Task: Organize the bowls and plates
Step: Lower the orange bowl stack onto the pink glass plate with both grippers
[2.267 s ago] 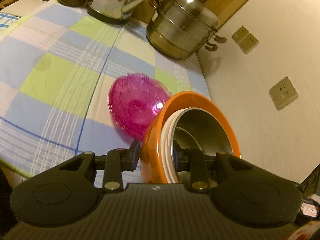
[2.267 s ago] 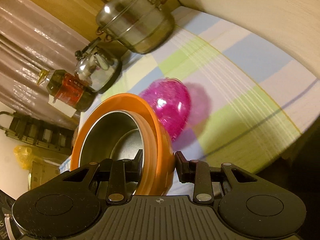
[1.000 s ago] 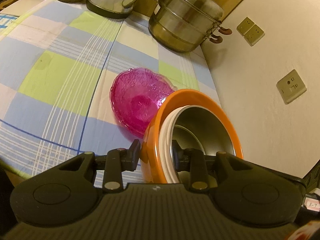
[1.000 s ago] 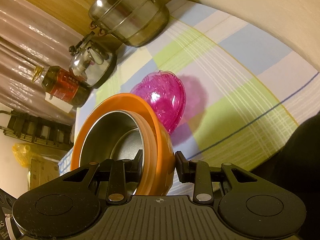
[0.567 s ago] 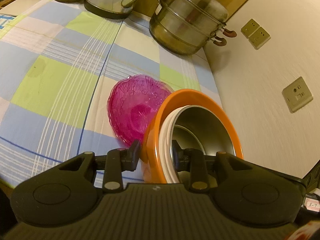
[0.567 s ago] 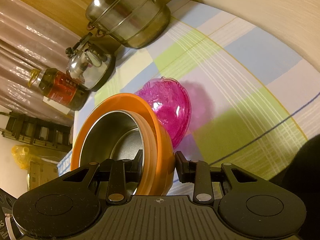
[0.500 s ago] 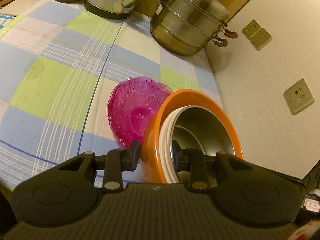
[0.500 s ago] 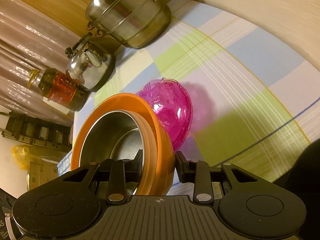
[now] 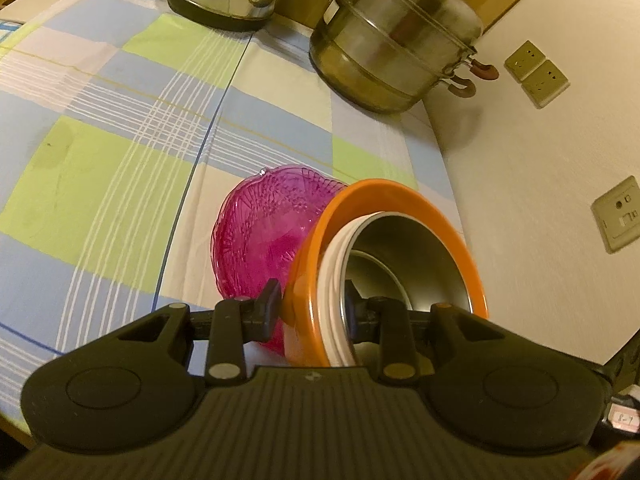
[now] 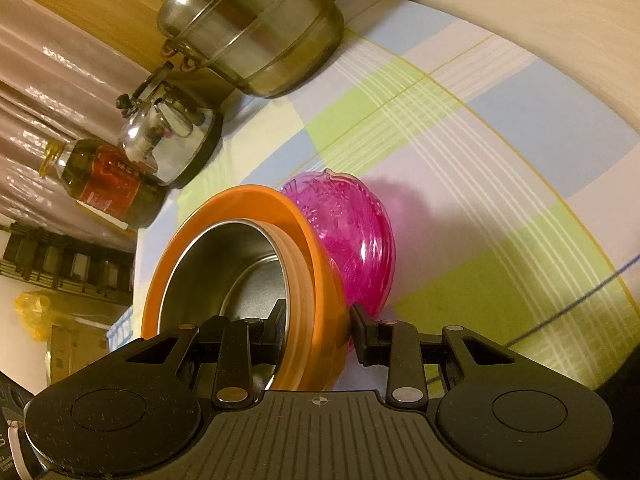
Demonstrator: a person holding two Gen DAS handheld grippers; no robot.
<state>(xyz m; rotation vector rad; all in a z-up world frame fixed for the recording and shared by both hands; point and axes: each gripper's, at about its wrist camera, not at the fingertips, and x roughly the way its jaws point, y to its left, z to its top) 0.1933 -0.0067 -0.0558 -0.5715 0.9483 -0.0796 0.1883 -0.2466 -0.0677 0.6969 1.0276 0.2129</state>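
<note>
- Checked tablecloth (image 9: 120,152) covers the table, reaching a wall on the far side.
- Pink glass plate (image 9: 260,236) lies flat on it, just beyond and below the carried stack.
- Nested stack, orange bowl (image 9: 400,200) outermost with steel bowl (image 10: 224,256) inside, hangs tilted, overlapping the plate's near edge.
- Left gripper (image 9: 310,312) and right gripper (image 10: 318,330) each clench opposite rim sides, equally near.

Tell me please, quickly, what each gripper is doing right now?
Left gripper: shut on the orange bowl stack.
Right gripper: shut on the same stack's opposite rim.
</note>
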